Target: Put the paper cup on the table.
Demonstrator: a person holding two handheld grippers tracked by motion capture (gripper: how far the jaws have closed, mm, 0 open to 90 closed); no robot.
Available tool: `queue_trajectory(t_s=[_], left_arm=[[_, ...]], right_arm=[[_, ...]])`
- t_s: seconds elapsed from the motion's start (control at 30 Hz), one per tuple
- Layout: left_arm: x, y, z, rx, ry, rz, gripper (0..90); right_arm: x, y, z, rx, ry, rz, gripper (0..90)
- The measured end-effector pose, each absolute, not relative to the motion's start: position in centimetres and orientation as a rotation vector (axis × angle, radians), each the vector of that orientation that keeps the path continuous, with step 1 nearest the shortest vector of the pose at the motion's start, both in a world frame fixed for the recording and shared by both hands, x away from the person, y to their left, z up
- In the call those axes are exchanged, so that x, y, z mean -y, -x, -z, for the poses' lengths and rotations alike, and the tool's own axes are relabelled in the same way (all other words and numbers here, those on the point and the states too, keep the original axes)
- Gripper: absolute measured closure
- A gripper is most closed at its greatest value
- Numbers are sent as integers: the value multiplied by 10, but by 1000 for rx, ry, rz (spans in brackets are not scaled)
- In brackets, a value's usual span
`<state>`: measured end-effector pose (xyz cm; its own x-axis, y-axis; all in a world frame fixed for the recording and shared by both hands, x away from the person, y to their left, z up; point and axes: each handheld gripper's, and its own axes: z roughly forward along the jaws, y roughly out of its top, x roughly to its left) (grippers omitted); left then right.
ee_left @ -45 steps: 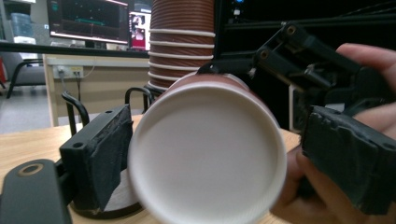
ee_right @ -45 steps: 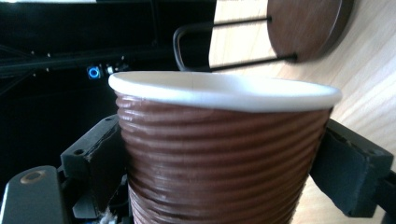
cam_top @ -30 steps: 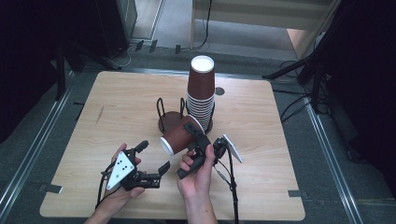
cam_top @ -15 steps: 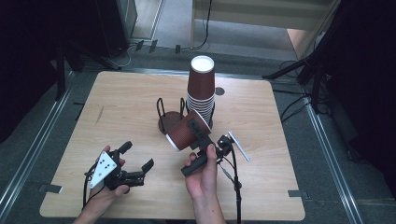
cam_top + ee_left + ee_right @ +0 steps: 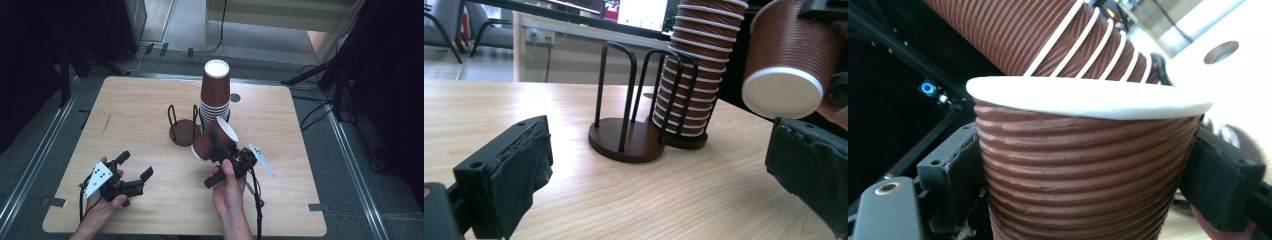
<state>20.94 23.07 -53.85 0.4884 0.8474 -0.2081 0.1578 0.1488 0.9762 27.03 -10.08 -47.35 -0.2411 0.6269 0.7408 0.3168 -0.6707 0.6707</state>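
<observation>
Gripped across its ribbed wall by the right tongs, a brown paper cup is held tilted above the counter, its white base aimed at the left gripper camera and its open mouth turned up and away toward the stack. In the right gripper view the cup is seen pinched between both black pads. Just behind it, a tall stack of matching cups stands upside down in one side of a double wire holder; the other side of the holder, a round dark base with thin black hoops, is seen bare. Judged from this, one cup is taken and lifted, while its placing, perhaps in the free side of the holder, is not yet done. The left tongs are held low near the counter's front left, spread wide and gripping nothing. The number of cups in the stack cannot be counted with certainty. Part of the stack's foot is hidden by the lifted cup in the high view, and the cup's lower end is cut off in the right gripper view.
</observation>
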Motion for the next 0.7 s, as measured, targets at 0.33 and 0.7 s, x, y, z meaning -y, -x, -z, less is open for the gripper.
queue_trajectory(t_s=[0.33,0.7], left_arm=[[-240,-211,544,-1009,-1361,-646,0],[-265,-206,547,-1060,-1343,-674,0]], right_arm=[[123,-267,478,-1173,-1646,-1861,133],[141,-269,483,-1196,-1562,-1728,131]])
